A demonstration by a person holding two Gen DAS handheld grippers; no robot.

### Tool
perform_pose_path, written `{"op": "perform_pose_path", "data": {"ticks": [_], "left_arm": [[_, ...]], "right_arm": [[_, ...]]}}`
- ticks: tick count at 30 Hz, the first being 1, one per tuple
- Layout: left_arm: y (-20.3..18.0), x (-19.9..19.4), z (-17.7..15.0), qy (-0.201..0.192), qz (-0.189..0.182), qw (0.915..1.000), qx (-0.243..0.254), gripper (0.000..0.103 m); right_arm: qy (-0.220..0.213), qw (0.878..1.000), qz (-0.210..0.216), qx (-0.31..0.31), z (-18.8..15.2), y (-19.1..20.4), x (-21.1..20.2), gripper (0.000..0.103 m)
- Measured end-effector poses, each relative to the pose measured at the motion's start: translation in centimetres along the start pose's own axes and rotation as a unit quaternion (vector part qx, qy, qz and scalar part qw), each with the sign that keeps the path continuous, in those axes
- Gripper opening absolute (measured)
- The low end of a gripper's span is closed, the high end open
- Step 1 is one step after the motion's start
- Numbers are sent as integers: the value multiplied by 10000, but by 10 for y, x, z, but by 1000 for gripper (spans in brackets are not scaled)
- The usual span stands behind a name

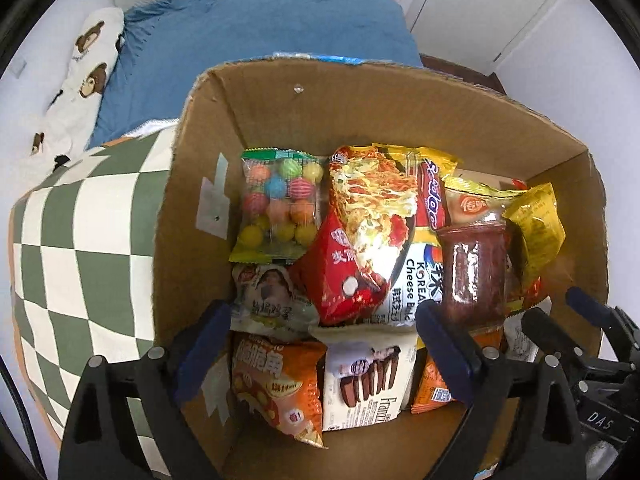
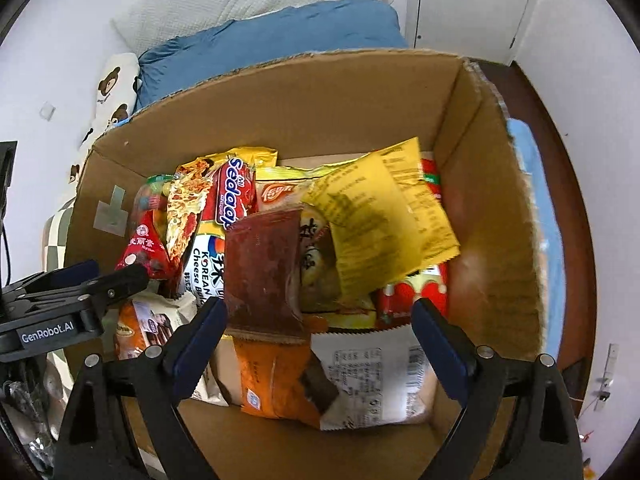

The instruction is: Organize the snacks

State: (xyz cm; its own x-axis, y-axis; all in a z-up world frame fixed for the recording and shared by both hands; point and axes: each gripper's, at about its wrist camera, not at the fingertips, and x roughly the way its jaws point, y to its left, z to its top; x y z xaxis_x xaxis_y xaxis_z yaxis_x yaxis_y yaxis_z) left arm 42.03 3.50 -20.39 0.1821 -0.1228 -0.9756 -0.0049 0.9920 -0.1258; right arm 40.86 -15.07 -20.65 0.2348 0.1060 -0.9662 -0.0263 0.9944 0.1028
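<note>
I have both grippers poised over the cardboard box (image 2: 280,92), each with jaws spread wide and holding nothing. The dark red pouch (image 2: 262,268) lies just ahead of my right gripper (image 2: 316,316), a little toward its left finger, with its long axis running away from me up into the pile; its serrated near edge sits almost between the fingertips. My left gripper (image 1: 320,320) hovers farther left, above the wafer pack (image 1: 366,384), so the right is nearer the pouch. The yellow packet (image 2: 384,232) leans over the heap just beside the pouch. Bare cardboard floor shows nearest me; the right wall stands close.
</note>
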Motion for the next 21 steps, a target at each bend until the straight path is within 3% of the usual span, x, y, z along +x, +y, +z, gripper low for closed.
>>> {"op": "perform_pose_path", "data": {"ticks": [11,21], "left_arm": [[-7,-64,-51,-928,70,9956,143,95],[-20,-127,-121,-1627,74,9864,224,95]], "right_arm": [[-590,9981,-122,-127,-36,-4,-60,99],[-1299,9914,-19,-183,-102,-4,-139,99]]}}
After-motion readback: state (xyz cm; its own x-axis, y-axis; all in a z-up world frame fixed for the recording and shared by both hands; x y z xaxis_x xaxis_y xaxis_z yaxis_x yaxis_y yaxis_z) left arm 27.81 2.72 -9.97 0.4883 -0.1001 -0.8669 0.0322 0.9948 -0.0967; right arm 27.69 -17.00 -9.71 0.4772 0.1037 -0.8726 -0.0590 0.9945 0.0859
